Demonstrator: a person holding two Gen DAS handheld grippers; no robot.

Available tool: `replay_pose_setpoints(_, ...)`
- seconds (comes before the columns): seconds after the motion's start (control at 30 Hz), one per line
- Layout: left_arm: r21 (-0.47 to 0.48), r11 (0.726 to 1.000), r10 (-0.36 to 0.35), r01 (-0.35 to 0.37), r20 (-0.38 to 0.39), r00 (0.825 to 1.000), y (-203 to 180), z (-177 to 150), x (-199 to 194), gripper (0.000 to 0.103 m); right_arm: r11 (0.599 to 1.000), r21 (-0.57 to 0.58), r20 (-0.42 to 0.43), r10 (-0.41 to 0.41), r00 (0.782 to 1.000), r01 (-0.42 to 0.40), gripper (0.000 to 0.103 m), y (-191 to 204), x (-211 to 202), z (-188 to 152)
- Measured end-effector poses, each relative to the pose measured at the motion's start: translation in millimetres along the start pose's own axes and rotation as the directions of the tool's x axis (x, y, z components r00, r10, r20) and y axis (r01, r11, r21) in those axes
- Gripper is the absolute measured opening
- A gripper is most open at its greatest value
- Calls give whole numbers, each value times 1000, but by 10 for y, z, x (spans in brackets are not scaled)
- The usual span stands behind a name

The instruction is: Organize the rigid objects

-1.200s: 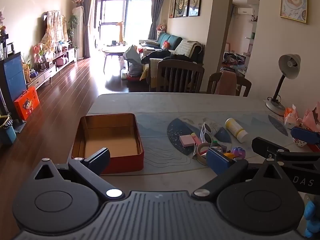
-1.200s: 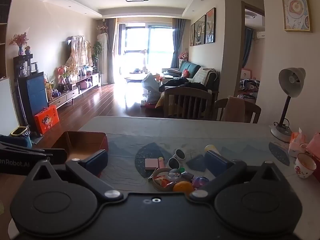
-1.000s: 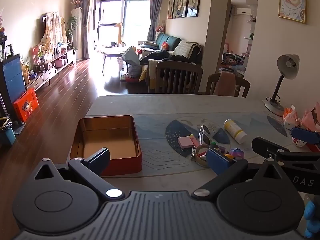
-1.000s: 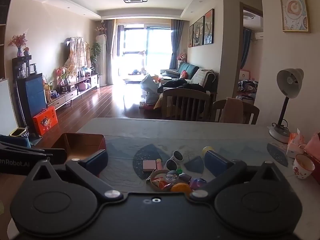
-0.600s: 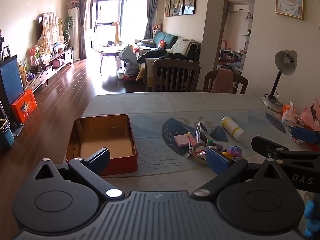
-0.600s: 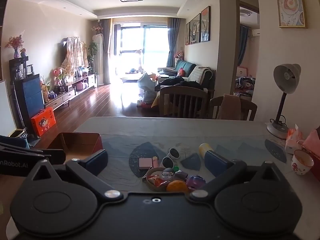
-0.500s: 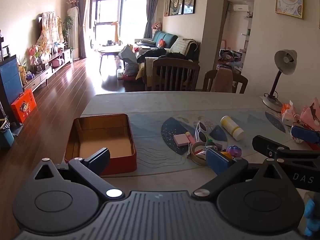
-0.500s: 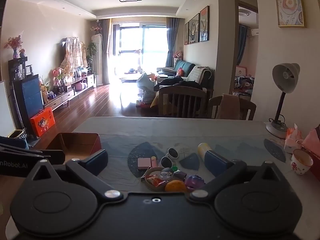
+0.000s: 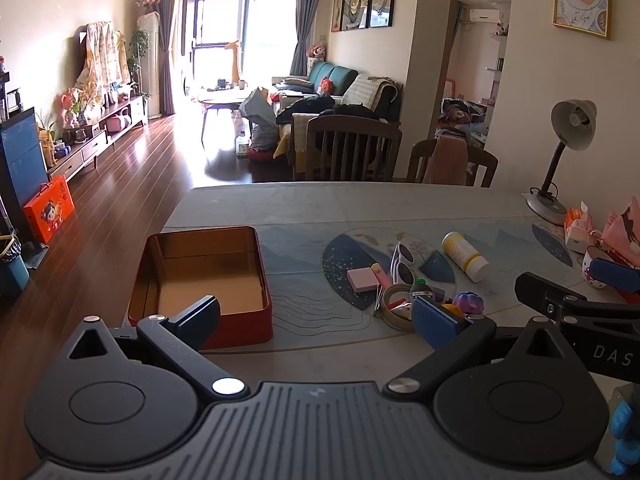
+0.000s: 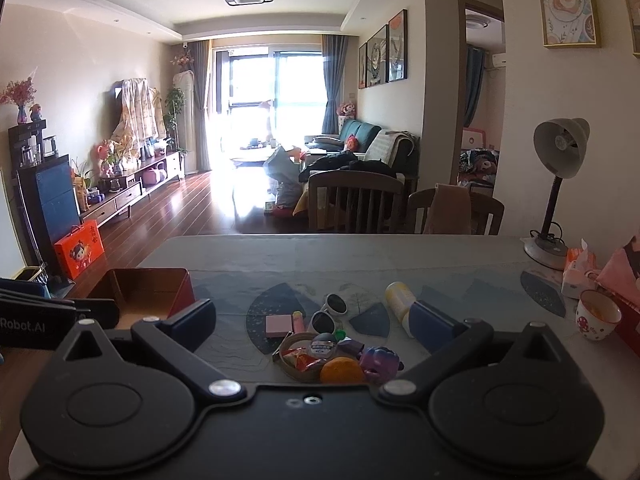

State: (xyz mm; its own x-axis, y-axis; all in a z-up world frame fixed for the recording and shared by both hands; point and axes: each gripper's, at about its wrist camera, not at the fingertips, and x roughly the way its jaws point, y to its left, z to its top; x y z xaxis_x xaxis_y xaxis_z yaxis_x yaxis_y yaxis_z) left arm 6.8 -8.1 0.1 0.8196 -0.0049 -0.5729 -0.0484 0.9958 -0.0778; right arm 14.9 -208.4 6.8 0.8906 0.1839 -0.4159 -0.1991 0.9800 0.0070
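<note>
Both grippers have eased forward and slightly left over the last second; nothing on the table [image 9: 400, 204] has shifted. My left gripper [image 9: 316, 316] stands with jaws spread wide and empty, above the near table edge, just right of the red tin [image 9: 200, 280], which holds nothing. My right gripper [image 10: 312, 320] is likewise spread and empty, lined up over the clutter pile: sunglasses [image 10: 328, 314], pink block [image 10: 279, 325], white bottle [image 10: 398, 300], orange ball [image 10: 342, 370], purple toy [image 10: 380, 360]. No item is yet sorted. I judge this an approach phase; the first pick remains outstanding.
</note>
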Motion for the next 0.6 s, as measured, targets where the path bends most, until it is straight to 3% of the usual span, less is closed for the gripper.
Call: replay_pose_setpoints(0.6, -6, 999, 38, -38, -47, 998, 14, -46, 180, 103, 999, 4, -50, -36, 998, 36, 103, -68, 97, -75)
